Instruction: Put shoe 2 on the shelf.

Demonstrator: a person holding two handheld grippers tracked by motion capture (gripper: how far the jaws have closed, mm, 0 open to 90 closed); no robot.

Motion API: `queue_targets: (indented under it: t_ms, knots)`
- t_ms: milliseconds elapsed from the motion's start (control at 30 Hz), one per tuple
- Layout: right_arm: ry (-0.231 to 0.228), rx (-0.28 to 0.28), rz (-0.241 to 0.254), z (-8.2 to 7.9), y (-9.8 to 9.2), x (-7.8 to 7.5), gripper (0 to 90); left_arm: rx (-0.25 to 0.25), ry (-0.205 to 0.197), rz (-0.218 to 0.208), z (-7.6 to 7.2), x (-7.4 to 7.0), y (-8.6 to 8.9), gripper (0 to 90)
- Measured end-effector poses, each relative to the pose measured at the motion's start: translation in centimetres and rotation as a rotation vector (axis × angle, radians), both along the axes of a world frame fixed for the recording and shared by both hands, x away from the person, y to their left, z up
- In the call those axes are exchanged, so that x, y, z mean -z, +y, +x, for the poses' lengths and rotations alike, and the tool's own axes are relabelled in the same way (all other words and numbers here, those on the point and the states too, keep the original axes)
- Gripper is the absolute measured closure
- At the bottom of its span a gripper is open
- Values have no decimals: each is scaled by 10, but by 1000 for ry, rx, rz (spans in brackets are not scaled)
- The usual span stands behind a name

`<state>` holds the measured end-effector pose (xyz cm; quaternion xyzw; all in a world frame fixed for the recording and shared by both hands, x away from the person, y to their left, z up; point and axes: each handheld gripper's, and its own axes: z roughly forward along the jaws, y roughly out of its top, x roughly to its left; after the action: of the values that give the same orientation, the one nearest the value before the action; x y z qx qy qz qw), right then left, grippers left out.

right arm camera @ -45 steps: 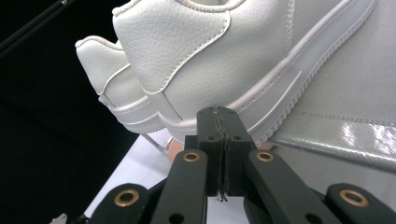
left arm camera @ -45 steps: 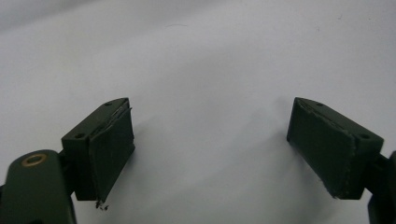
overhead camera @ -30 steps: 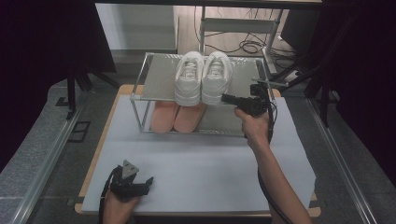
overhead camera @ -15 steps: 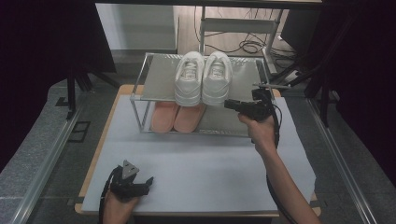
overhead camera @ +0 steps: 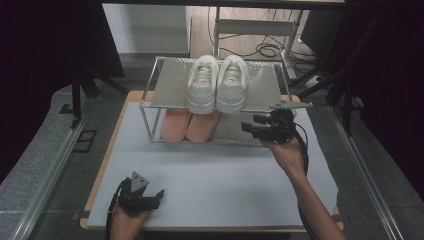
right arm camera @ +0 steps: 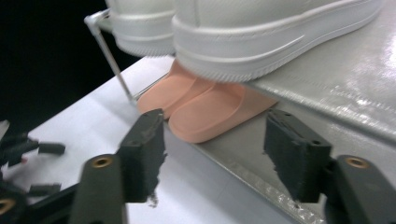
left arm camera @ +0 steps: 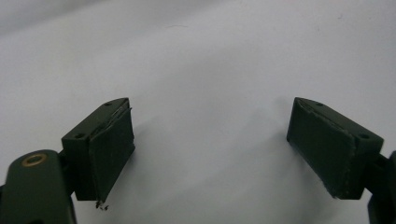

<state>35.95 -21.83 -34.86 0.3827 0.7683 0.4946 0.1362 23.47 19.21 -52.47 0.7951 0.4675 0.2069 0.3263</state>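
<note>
White table (overhead camera: pixel 210 185), rack (overhead camera: pixel 170 90): sneakers (overhead camera: pixel 217 82) above slippers (overhead camera: pixel 192 125); both grippers' jaws spread, empty.

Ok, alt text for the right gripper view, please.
The right gripper, jaws open with nothing between them, faces a pair of pink slippers on the rack's lower shelf. White sneakers sit on the shelf above.
</note>
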Motion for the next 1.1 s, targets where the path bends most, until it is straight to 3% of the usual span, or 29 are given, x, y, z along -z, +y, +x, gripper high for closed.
queue_targets:
  t_ms: [100,233,433,833,1100]
  knots:
    - [-17,-17,-25,-5,-1,8,286,0,0,0,0,0,0,146]
    - [-41,-40,-95,-11,2,21,221,2,0,5,0,0,0,146]
    - [-42,-82,-114,-16,4,41,146,2,-1,5,0,0,0,146]
    - [9,-112,-188,-25,3,97,0,0,-2,6,-1,0,0,146]
    - [49,-109,-181,-29,-2,132,0,0,-4,8,-1,0,-1,146]
